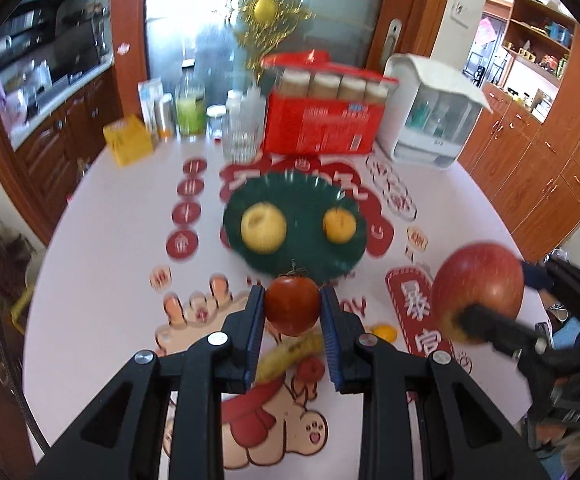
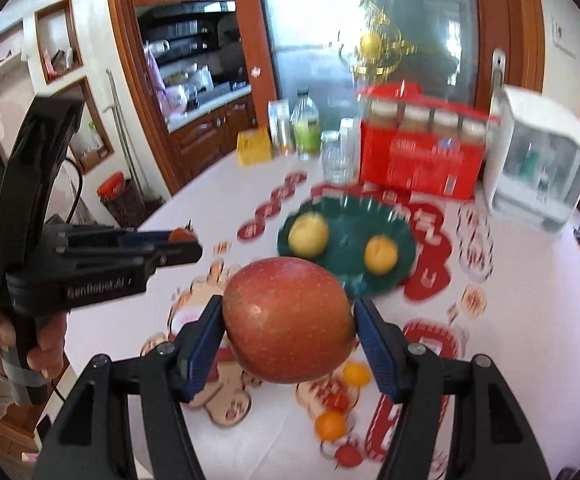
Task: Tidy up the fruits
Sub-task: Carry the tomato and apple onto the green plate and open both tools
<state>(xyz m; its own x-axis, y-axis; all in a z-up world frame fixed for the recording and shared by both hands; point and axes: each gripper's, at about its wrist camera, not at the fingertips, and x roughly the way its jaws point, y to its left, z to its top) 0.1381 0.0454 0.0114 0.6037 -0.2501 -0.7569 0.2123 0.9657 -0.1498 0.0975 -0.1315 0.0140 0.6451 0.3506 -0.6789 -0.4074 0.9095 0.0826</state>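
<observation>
The surface (image 1: pixel 101 248) is white with red and pink cartoon prints. The plate (image 1: pixel 290 248) is dark green and carries two yellow fruits. The apple (image 2: pixel 287 320) is red with pale speckles, the tomato (image 1: pixel 292 306) is deep red. The box (image 1: pixel 322 128) is bright red. The left tongs (image 1: pixel 292 304) and right tongs (image 2: pixel 287 332) are black with blue pads.

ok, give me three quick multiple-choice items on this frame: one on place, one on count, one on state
1. Where is the green plate?
A. on the table
B. on the red box
C. on the floor

2. How many yellow fruits lie on it?
A. none
B. two
C. five

3. What is the right claw doing?
A. hanging open and empty
B. gripping an apple
C. gripping a bottle

A: the plate rests on the patterned table.
B: two yellow fruits, one left and one right.
B: its pads clamp the red apple.
</observation>
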